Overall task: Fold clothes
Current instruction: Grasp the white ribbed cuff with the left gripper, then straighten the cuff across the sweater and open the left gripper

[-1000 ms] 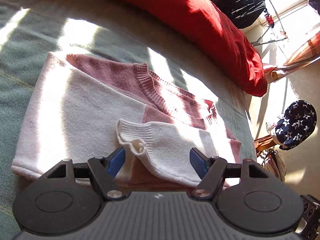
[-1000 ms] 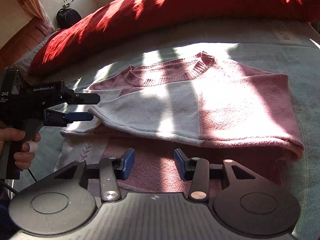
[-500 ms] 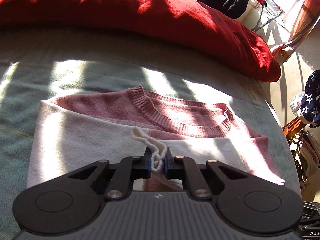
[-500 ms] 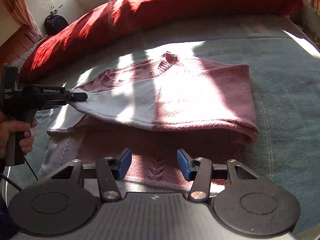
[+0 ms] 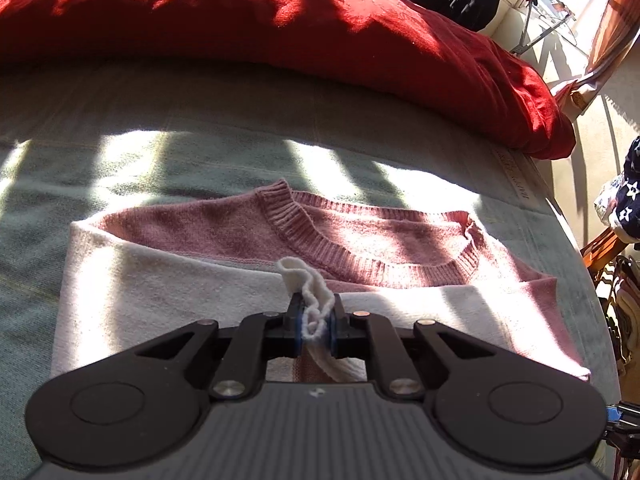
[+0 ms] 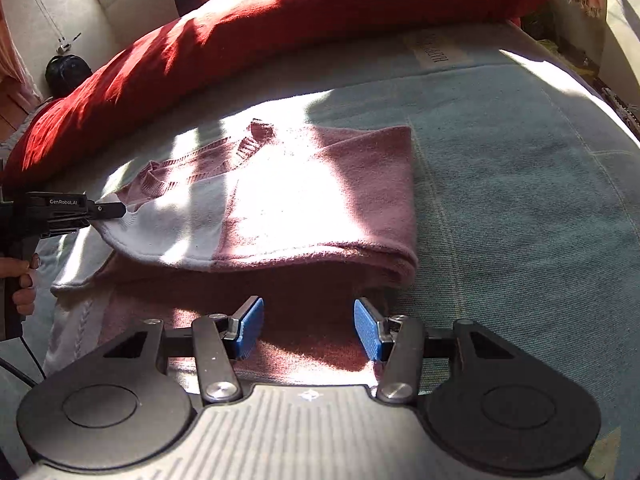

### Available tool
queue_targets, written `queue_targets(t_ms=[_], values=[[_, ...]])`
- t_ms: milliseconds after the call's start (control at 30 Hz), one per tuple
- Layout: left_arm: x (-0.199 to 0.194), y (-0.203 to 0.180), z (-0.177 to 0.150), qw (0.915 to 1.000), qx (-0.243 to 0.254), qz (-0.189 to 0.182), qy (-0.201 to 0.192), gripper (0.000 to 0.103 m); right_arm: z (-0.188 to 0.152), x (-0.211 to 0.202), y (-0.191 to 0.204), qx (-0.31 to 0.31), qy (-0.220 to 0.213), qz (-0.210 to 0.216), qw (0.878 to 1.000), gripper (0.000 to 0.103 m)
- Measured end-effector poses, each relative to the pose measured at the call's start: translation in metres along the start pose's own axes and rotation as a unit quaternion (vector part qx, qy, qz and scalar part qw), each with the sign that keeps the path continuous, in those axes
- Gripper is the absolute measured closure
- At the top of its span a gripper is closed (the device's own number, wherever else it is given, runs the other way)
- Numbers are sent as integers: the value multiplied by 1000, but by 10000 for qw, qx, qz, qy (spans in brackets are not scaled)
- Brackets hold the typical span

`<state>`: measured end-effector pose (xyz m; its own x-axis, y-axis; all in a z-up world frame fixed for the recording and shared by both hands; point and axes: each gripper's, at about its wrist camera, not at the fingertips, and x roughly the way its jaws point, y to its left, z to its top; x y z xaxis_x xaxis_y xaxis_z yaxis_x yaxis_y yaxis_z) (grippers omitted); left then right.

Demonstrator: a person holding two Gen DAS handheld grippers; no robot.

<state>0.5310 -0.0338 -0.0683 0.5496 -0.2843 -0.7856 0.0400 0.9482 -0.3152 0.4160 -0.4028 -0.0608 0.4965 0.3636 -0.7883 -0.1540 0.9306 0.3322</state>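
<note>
Sweater point(image 5: 248, 304), pink w/ white panels, lies flat on the grey-green bed cover point(image 5: 200, 152), already partly folded, neckline toward the red duvet point(image 5: 280, 40) at the far edge. We've got the left gripper point(image 5: 314, 322) clamped shut on the white cuff point(image 5: 308, 292) of the sleeve, knit bunched up between the blue pads; in the right wrist view that cuff end sits lifted off the body of the garment while the rest of the sleeve drapes across. Right gripper point(image 6: 308, 328) is roughly half open w/ nothing between its pads, hovering over the near pink hem, just beside the folded right-hand edge. Key relation, as we read it: the sleeve's long axis runs across the sweater, from the held cuff on the left toward the fold on the right, so the cuff has to travel along that line, and the left hand is the one on it; the right is nearer the hem and the thick fold, prob. best placed to pin or lift that corner next. Count: one sweater, one sleeve visibly in play (other sleeve we can't make out), two grippers, one duvet. Off the bed, a star-print dark fabric point(image 5: 628, 208) sits at the right, not our concern.
</note>
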Motion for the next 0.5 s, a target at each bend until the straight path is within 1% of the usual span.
queue_targets(t_ms=[67, 200, 233, 300, 333, 400, 467, 500], values=[[1, -2, 0, 10000, 20, 43, 2, 93, -3, 8, -1, 21, -79, 145, 9999, 48], [2, -6, -1, 9998, 153, 145, 7, 91, 14, 28, -2, -496, -324, -263, 9979, 48], [2, -7, -1, 9995, 229, 199, -5, 90, 16, 35, -5, -645, -245, -386, 9969, 49], [4, -7, -3, 9988, 380, 311, 21, 90, 12, 42, -16, -801, -143, -480, 9955, 62], [5, -5, -5, 9985, 413, 361, 61, 89, 9, 39, -20, -854, -165, -477, 9951, 67], [3, -1, -8, 9981, 430, 426, 150, 87, 5, 27, -20, -833, -81, -384, 9958, 67], [-6, 0, -9, 9976, 509, 455, 147, 87, 3, 14, -18, -737, 96, -465, 9961, 65], [-11, 1, -10, 9973, 548, 469, 145, 87, 4, 7, -18, -681, 110, -452, 9966, 65]])
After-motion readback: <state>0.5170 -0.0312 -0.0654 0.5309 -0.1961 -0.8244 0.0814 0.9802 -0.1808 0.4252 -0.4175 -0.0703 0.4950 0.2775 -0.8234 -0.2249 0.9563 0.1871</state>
